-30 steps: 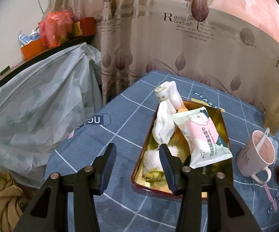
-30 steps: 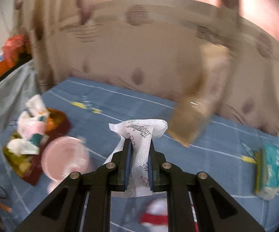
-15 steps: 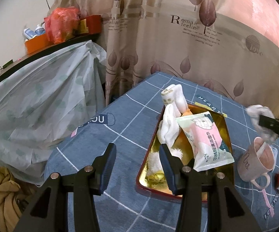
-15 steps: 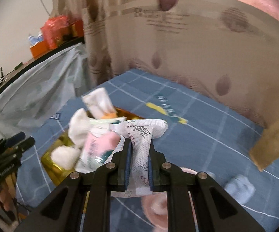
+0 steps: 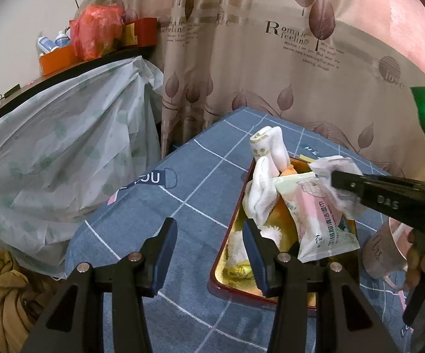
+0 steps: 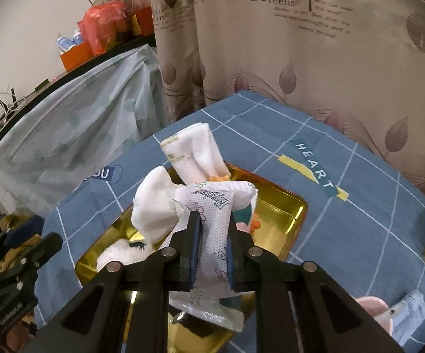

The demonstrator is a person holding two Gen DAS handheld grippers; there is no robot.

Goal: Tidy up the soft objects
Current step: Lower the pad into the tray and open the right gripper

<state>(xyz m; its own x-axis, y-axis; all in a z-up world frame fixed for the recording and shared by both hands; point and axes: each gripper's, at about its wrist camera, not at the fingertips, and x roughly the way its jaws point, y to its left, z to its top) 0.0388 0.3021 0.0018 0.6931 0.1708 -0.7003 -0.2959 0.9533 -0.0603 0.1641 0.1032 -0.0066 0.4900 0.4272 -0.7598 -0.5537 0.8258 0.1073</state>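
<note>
Pinching a small white printed packet [image 6: 212, 235] between its blue pads, the right claw [image 6: 211, 250] has its jaws drawn narrow on the soft wrapper and hangs over the gold-lined tray [image 6: 286, 209]. In the left wrist view the same packet [image 5: 337, 182] shows crumpled at the tip of the right claw [image 5: 334, 181], just above the pink-and-white wet-wipe pack [image 5: 318, 223] that lies slanted in the tray [image 5: 221, 276]. Beside that pack, white socks [image 5: 261, 197] are draped against the tray's left side, and a rolled white cloth with a paper band [image 5: 266, 147] leans over the far rim. Something fluffy and white [image 5: 241, 247] sits low in the tray. The left claw [image 5: 209, 253] stands wide with nothing between its jaws, low over the blue checked cloth of the surface [image 5: 159, 206], its right finger in front of the tray's near left corner. A pink mug [image 5: 383, 253] stands just right of the tray.
</note>
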